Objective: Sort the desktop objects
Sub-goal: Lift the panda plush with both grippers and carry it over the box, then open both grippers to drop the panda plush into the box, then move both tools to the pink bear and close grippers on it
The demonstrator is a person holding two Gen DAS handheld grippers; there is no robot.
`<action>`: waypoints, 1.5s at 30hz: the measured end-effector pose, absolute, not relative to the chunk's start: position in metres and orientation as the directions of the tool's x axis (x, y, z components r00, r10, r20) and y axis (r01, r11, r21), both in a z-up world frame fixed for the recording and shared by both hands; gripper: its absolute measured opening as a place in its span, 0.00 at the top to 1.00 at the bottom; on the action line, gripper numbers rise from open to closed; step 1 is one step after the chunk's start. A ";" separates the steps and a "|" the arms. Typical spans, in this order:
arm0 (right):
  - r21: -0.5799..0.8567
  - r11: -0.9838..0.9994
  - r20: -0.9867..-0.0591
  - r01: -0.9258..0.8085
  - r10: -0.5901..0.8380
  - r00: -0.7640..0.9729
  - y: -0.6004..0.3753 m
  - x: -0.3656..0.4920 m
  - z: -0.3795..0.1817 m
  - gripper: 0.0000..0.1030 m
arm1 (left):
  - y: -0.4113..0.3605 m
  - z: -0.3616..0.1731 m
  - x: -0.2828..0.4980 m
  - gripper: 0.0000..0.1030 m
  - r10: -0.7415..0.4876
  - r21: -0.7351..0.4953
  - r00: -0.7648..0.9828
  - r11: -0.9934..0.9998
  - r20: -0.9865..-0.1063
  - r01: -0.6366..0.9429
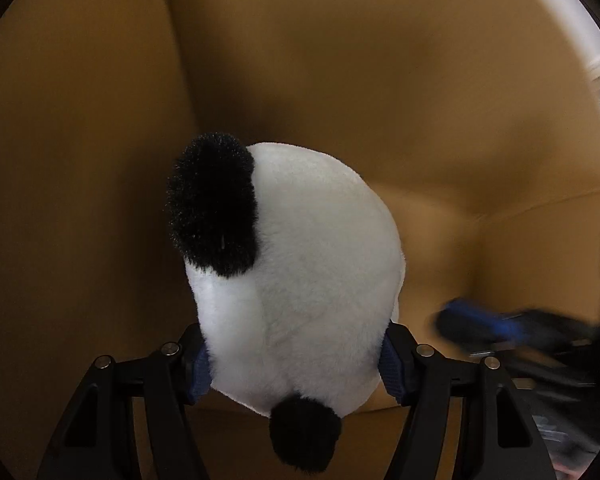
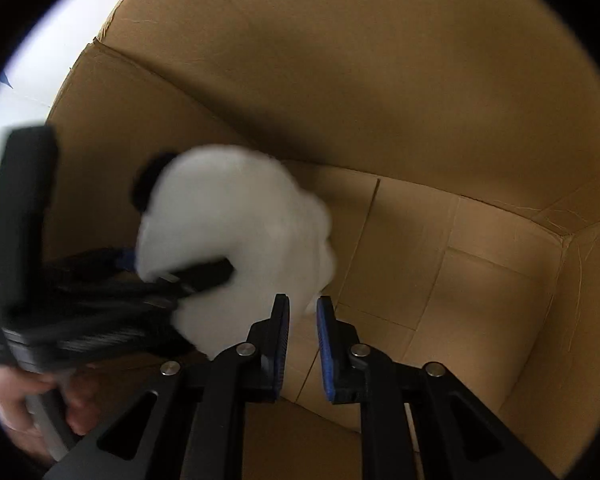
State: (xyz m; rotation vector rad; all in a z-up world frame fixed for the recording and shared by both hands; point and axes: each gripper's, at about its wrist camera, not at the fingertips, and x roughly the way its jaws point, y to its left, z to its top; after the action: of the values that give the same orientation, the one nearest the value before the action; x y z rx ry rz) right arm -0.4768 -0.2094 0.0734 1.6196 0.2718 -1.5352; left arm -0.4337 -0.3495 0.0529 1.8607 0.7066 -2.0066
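Left gripper (image 1: pixel 296 364), black arms with blue ribbed pads, stood part-open, clamped on both flanks of a plush panda (image 1: pixel 300 280); item hung pointing down inside a cardboard box (image 1: pixel 380 80), above its floor. Right gripper (image 2: pixel 303 344): jaws nearly together, a narrow gap left, nothing between them, near the toy's right side. Step judged: depositing the panda in the box. Next move calls for lowering, then spreading the left pads. Materials: soft white pile, black fuzzy ear and tail (rounded, yielding); box walls smooth, creased, tan.
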 end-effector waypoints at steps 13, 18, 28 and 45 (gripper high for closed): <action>0.385 -0.664 -0.908 0.641 -0.397 0.134 -0.163 -0.491 0.071 0.19 | -0.324 0.074 -0.426 0.11 0.078 -0.111 -0.086 -0.846 -0.993 0.521; 0.392 -0.607 -0.878 0.692 -0.472 0.083 -0.139 -0.476 0.116 0.19 | -0.298 0.138 -0.403 0.11 0.009 -0.104 -0.189 -0.859 -0.982 0.502; 0.302 -0.462 -0.779 0.834 -0.624 -0.064 -0.047 -0.396 0.215 0.00 | -0.229 0.258 -0.264 0.11 -0.081 -0.074 -0.445 -0.944 -0.892 0.321; 0.339 -0.485 -0.566 0.806 -0.790 -0.237 0.227 -0.250 0.181 0.00 | -0.088 0.188 0.013 0.10 -0.106 -0.125 -0.802 -0.968 -0.588 0.219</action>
State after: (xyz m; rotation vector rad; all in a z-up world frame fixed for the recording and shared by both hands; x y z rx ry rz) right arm -0.2497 0.2274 0.1810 0.8489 0.0280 -1.8955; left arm 0.0132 -0.0881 0.1882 0.9024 0.2788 -2.8155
